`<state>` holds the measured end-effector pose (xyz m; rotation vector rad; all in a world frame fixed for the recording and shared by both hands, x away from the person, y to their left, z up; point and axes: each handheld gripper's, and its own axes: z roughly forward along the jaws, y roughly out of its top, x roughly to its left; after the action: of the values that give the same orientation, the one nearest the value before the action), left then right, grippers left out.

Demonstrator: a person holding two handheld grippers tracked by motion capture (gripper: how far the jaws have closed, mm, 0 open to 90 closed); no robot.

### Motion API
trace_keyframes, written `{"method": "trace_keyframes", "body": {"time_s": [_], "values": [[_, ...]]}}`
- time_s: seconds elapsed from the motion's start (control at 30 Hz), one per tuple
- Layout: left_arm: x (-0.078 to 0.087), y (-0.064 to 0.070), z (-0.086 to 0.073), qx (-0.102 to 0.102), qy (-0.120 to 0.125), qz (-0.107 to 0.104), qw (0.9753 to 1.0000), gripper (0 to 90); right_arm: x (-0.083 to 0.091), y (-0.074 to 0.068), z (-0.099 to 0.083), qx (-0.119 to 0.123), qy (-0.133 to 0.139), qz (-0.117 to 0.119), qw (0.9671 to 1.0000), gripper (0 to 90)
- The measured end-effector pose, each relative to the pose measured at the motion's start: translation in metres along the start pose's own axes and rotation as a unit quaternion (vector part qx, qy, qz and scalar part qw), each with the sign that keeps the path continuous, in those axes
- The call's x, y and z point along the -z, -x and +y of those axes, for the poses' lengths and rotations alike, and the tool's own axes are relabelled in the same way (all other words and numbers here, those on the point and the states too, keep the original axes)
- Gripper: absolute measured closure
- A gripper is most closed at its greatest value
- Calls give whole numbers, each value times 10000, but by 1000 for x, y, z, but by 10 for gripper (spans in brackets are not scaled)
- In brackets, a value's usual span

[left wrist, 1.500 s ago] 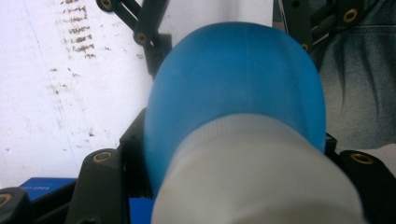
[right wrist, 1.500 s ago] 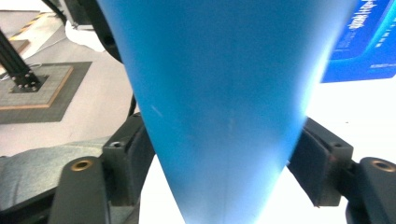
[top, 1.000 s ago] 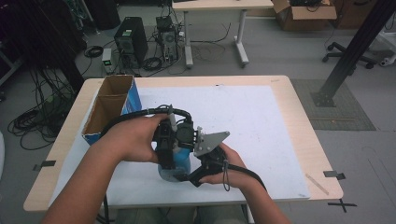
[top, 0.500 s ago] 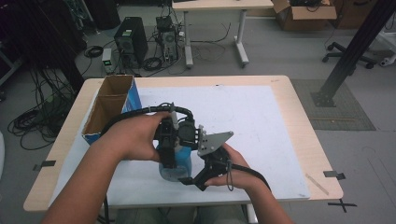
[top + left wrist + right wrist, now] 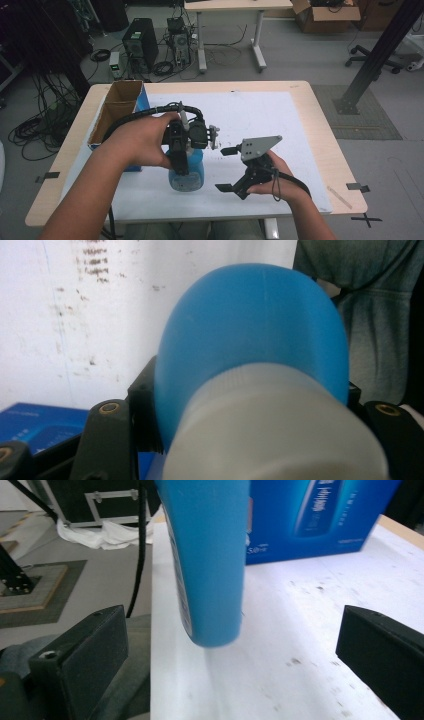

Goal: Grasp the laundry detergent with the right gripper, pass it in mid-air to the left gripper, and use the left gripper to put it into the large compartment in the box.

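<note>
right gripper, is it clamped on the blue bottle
No: in the right gripper view the right gripper has its jaws spread wide, and the blue bottle hangs between them, touching neither.

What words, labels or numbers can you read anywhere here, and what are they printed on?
No text here can be read with confidence.
Blue box: white print beside a bottle picture, too blurred to read.
Blue bottle: a label runs along its edge, blurred and unreadable.
Blue box corner: one faint line of print, too small to read.
Cardboard box: no print seen.
</note>
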<state>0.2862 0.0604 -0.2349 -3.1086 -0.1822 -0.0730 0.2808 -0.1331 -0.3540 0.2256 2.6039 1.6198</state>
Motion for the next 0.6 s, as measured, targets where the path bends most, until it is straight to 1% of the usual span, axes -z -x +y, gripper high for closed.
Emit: {"method": "trace_keyframes", "body": {"time_s": [0.03,0.07,0.1,0.13,0.17,0.23,0.27,0.3,0.33,0.37,0.4,0.43,0.5,0.53,0.57,0.6], "values": [[1,-1,0,56,5,-8,10000,386,0,0,0,0,0,0,10000,8],[2,-3,1,189,-7,-44,9998,386,7,1,0,-5,-6,-75,10000,8],[2,-3,1,189,-7,-44,9998,386,7,1,0,-5,-6,-75,10000,8],[2,-5,1,355,-9,-83,9993,386,13,3,0,-35,-3,-141,9999,8],[2,-5,1,355,-9,-83,9993,386,13,3,0,-35,-3,-141,9999,8],[4,-7,2,510,-18,-90,9987,386,18,5,0,-44,-37,-208,9998,8],[5,-8,3,575,-63,-96,9983,386,19,6,1,-52,-65,-241,9997,8],[6,-10,3,741,-61,-96,9972,386,22,8,1,-52,-121,-292,9995,9],[7,-11,2,836,-49,-90,9964,386,24,10,2,-60,-153,-316,9994,10],[7,-11,2,836,-49,-90,9964,386,24,10,2,-60,-153,-316,9994,10],[9,-13,1,999,-62,-103,9949,386,27,13,3,-45,-173,-426,9989,9],[9,-13,1,999,-62,-103,9949,386,27,13,3,-45,-173,-426,9989,9],[12,-16,0,1152,-34,-107,9933,386,29,16,3,-117,-138,-536,9984,8],[14,-19,-1,1273,-15,-100,9918,386,31,19,3,-168,-140,-574,9981,11],[14,-19,-1,1273,-15,-100,9918,386,31,19,3,-168,-140,-574,9981,11],[17,-22,-2,1448,11,-113,9894,386,32,22,3,-233,-192,-647,9975,7]]}}
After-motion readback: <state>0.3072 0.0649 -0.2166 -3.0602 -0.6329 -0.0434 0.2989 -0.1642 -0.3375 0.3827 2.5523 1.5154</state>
